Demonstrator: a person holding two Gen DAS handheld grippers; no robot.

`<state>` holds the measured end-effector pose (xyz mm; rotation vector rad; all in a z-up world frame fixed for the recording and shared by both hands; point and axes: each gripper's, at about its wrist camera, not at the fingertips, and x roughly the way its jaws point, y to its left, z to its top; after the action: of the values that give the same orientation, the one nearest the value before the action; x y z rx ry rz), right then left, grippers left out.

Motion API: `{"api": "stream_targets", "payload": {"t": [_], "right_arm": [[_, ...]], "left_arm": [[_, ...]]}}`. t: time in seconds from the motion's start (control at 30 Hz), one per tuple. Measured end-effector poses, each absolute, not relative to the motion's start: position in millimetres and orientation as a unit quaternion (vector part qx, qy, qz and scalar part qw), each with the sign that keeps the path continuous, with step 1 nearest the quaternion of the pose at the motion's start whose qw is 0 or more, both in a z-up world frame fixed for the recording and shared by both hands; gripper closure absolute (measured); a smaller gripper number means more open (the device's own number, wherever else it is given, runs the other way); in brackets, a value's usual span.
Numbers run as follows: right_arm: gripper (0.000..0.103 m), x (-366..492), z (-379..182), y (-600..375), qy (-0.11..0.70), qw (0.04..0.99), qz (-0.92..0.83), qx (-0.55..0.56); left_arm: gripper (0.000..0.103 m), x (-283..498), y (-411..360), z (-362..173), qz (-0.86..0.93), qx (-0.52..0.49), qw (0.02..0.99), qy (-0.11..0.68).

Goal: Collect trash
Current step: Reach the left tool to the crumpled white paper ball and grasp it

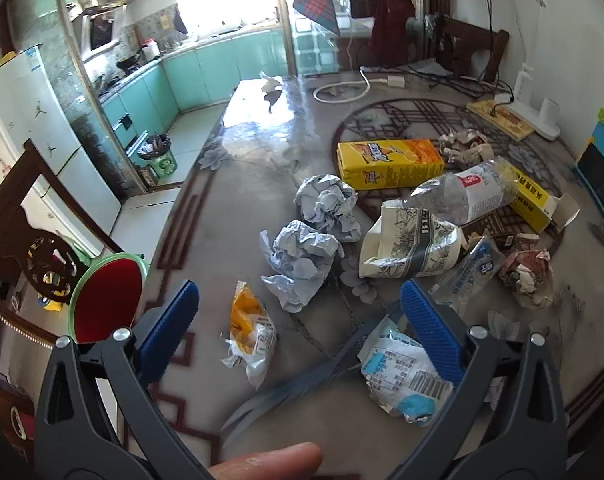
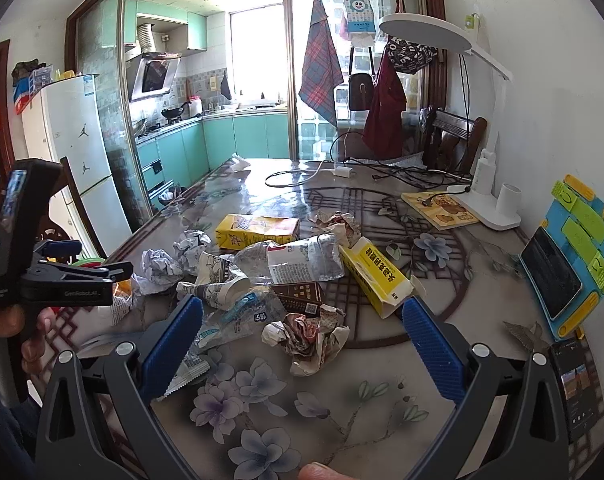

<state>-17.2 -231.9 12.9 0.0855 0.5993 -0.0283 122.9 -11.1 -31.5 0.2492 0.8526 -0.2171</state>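
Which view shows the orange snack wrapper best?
The left wrist view. The orange snack wrapper lies in the open on the table, just ahead of the open left gripper. In the right wrist view the left gripper's body hides nearly all of it; only an orange sliver shows.

Little can be read. The side of the left gripper (image 2: 68, 280), at the left edge of the right wrist view, bears small pale lettering that looks like "GenRobot.AI". The yellow cartons (image 2: 372, 274) and the crushed bottle's label (image 1: 476, 186) carry Chinese characters too blurred to make out.
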Motion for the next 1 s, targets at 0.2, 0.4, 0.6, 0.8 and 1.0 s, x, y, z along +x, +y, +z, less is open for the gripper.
{"api": "stream_targets", "payload": {"t": [0.2, 0.4, 0.6, 0.8, 1.0], "right_arm": [[0.006, -15.9, 14.8, -239.6, 0.299, 0.953, -0.018, 0.056], [0.006, -11.9, 10.3, -247.8, 0.311, 0.948, -0.026, 0.068], [0.006, -7.9, 5.7, -250.2, 0.319, 0.945, -0.028, 0.069], [0.006, -4.8, -0.8, -250.4, 0.328, 0.942, -0.034, 0.063], [0.006, -3.6, 0.4, -251.6, 0.325, 0.943, -0.039, 0.06]], "left_arm": [[0.003, 174.7, -14.9, -61.9, -0.128, 0.151, 0.867, 0.458], [0.004, 202.3, -9.2, -91.0, -0.138, 0.151, 0.842, 0.499], [0.009, 222.2, -2.7, -104.1, -0.145, 0.132, 0.834, 0.516], [0.053, 232.6, 3.4, -111.3, -0.151, 0.106, 0.829, 0.528], [0.061, 227.8, 10.2, -103.7, -0.152, 0.079, 0.834, 0.525]]}}
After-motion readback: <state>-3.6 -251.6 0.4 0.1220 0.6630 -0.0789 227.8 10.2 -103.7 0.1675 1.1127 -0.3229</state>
